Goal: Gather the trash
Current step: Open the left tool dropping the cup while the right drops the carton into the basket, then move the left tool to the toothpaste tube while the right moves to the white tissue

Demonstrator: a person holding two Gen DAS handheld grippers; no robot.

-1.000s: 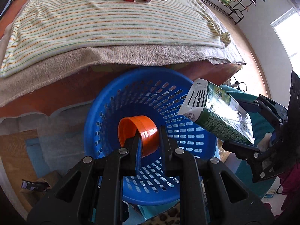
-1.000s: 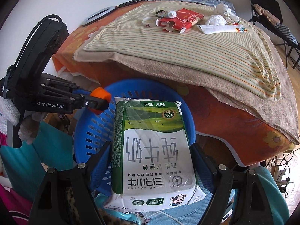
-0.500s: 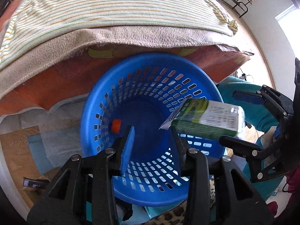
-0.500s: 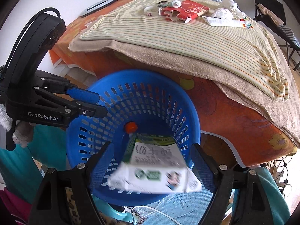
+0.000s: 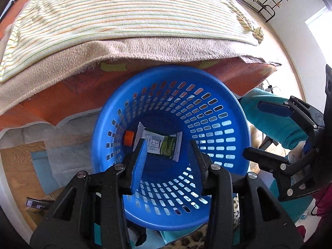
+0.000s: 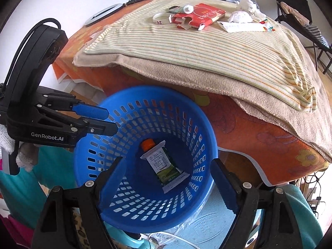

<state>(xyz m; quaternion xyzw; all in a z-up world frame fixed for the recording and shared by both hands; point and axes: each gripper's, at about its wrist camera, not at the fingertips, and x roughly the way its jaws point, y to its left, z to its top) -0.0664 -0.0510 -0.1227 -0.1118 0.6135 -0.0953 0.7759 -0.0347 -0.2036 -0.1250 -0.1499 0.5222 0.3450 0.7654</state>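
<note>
Milk pouch (image 6: 165,166) lying flat at the bottom of the blue basket (image 6: 207,145), touching an orange cap (image 6: 147,144), perhaps a bottle's. Left gripper (image 5: 166,151) and right gripper (image 6: 166,172) above the rim, fingers spread wide, empty. More litter on the bed (image 6: 207,47).

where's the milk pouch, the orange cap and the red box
milk pouch (image 6: 164,165), right wrist view, printed front panel
orange cap (image 6: 147,144), right wrist view, its top
red box (image 6: 202,15), right wrist view, top face
</note>
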